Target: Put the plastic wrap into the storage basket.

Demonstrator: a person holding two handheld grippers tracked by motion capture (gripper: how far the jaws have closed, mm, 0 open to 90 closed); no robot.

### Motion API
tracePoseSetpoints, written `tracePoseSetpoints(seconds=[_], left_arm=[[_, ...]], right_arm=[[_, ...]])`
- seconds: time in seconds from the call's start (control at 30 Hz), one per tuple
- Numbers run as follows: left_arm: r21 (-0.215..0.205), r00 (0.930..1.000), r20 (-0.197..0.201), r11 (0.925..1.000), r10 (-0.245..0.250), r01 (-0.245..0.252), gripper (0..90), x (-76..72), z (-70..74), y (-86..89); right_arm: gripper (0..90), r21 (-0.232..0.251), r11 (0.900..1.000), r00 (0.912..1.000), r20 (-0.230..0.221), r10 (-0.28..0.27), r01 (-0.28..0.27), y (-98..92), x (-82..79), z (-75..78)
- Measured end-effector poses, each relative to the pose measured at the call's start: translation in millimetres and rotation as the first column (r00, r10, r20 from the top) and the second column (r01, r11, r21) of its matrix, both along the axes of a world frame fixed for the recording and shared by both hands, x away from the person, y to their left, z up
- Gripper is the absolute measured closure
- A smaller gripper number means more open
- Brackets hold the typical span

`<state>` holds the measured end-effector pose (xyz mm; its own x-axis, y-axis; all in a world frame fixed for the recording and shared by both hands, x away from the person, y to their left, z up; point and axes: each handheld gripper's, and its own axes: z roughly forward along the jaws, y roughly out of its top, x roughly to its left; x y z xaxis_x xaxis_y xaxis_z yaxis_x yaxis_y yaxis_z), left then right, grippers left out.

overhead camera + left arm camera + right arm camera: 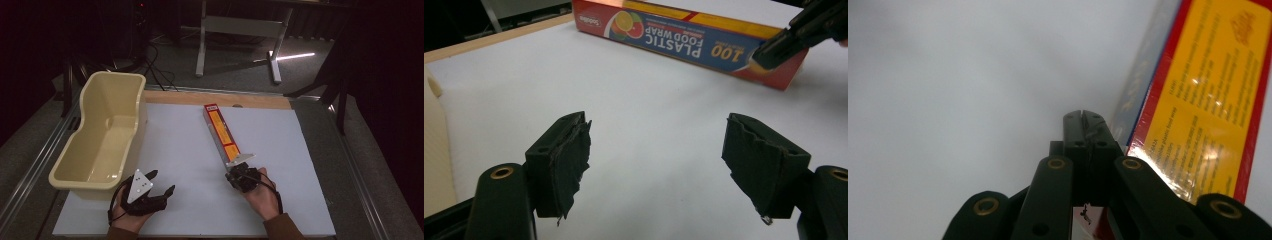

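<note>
Right gripper (pixel 239 172): jaws pressed together, nothing between, tips against the near end of the plastic food wrap box (pixel 221 132). Box flat on white table (pixel 185 150), running toward 11 o'clock. Left gripper (pixel 161 184): jaws spread, empty, at 7 o'clock. Cream tub (pixel 102 135) at 9 o'clock.

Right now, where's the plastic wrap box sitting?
In the high view the plastic wrap box lies flat on the white board, right of centre, well right of the cream tub; its near end meets the shut right gripper.
</note>
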<state>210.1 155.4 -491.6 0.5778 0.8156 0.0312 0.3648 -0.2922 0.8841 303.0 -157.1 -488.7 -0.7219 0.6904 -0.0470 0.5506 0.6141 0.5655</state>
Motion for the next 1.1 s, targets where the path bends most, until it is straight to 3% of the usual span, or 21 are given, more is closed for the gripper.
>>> tracePoseSetpoints(seconds=[0.3, 0.4, 0.5, 0.57, 0.6, 0.67, 0.77, 0.83, 0.93, 0.97, 1.1], left_arm=[[-0.008, 1.0, 0.0, 1.0, 0.006, -0.006, 26.5, 0.9, -0.4, 2.3], [-0.006, 1.0, 0.0, 1.0, 0.006, -0.006, 26.5, 1.3, -0.4, 1.8], [-0.006, 1.0, 0.0, 1.0, 0.005, -0.005, 26.5, 1.9, -0.4, 1.4], [-0.008, 1.0, -0.001, 1.0, 0.005, -0.005, 26.4, 2.0, -0.5, 1.0], [-0.004, 1.0, -0.002, 1.0, 0.004, -0.004, 26.4, 1.8, -0.5, 0.7], [-0.005, 1.0, -0.002, 1.0, 0.004, -0.004, 26.4, 1.7, -0.5, 0.9], [-0.008, 1.0, -0.002, 1.0, 0.004, -0.004, 26.4, 1.7, -0.6, 1.4], [-0.009, 1.0, -0.002, 1.0, 0.005, -0.005, 26.4, 1.9, -0.6, 2.1], [-0.008, 1.0, -0.002, 1.0, 0.004, -0.004, 26.4, 1.9, -0.5, 2.2], [-0.01, 1.0, -0.002, 0.9999, 0.003, -0.003, 26.4, 2.2, -0.8, 1.8], [-0.011, 1.0, -0.006, 0.9999, 0.001, -0.001, 26.4, 2.6, -1.2, 0.9]], right_arm=[[89.7, -0.063, 0.99, 0.9919, -0.001, -0.127, 0.126, -44.7, 18.5, -2.2], [83.7, -0.006, 0.996, 0.9944, -0.049, -0.094, 0.093, -52.9, 24.8, 1.0], [77.0, 0.048, 0.999, 0.9999, -0.008, -0.01, 0.01, -51.8, 26.4, 9.7], [74.7, 0.049, 0.999, 0.9999, 0.01, 0.011, -0.011, -50.2, 27.3, 13.1], [68.4, 0.059, 0.997, 0.9983, 0.041, 0.04, -0.043, -45.5, 33.7, 19.7], [63.4, 0.06, 0.997, 0.9972, 0.055, 0.051, -0.054, -42.9, 39.7, 22.6], [62.0, 0.062, 0.996, 0.9967, 0.062, 0.053, -0.057, -41.2, 43.2, 23.7], [52.2, 0.069, 0.996, 0.9954, 0.086, 0.042, -0.048, -36.4, 61.3, 25.1], [50.8, 0.071, 0.997, 0.9952, 0.096, 0.02, -0.026, -34.6, 70.7, 24.5], [45.7, 0.074, 0.997, 0.9954, 0.096, 0.003, -0.01, -33.6, 80.5, 23.6], [38.9, 0.068, 0.997, 0.9958, 0.085, -0.033, 0.028, -31.7, 97.9, 20.9]])
